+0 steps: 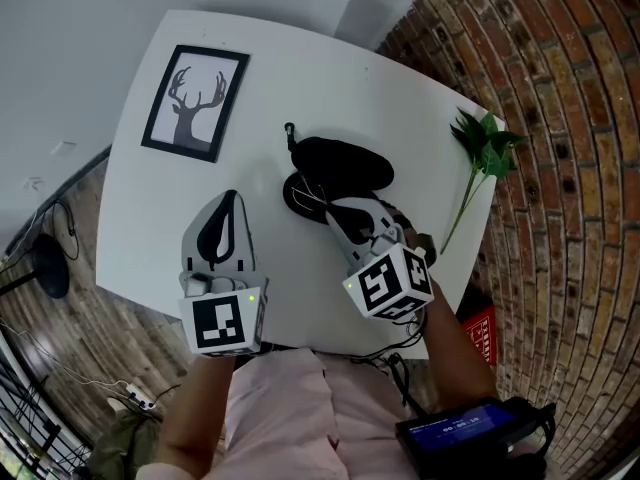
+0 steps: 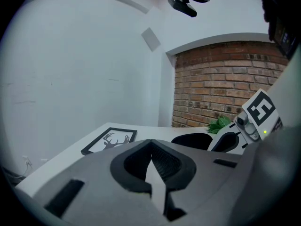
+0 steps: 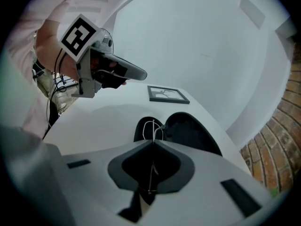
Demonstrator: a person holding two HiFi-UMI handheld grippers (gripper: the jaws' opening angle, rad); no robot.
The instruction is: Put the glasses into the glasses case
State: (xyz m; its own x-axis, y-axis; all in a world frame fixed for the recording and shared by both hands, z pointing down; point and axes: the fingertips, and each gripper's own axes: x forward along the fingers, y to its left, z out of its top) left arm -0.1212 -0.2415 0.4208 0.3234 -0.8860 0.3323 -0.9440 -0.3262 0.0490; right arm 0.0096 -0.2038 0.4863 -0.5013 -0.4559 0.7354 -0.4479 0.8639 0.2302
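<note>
We have the glasses (image 3: pixel 153 126) pinched in our right gripper (image 3: pixel 153 141). Its jaws are clenched on the thin wire frame, which pokes out past the tips. The glasses case (image 1: pixel 340 163) lies open in the middle of the white table (image 1: pixel 300 88), just beyond that gripper, and the frame hangs over its nearer, left half. Whether the wire already touches the lining we cannot tell. Our left gripper (image 2: pixel 150 141) waits at the near left, clenched on nothing and well apart from the case. We judge the pick-up done and the placing about half way. What is left is to lower the glasses fully into the case and release them. The framed deer picture (image 1: pixel 195 103) at far left and the leafy sprig (image 1: pixel 485 148) at right play no part.
</note>
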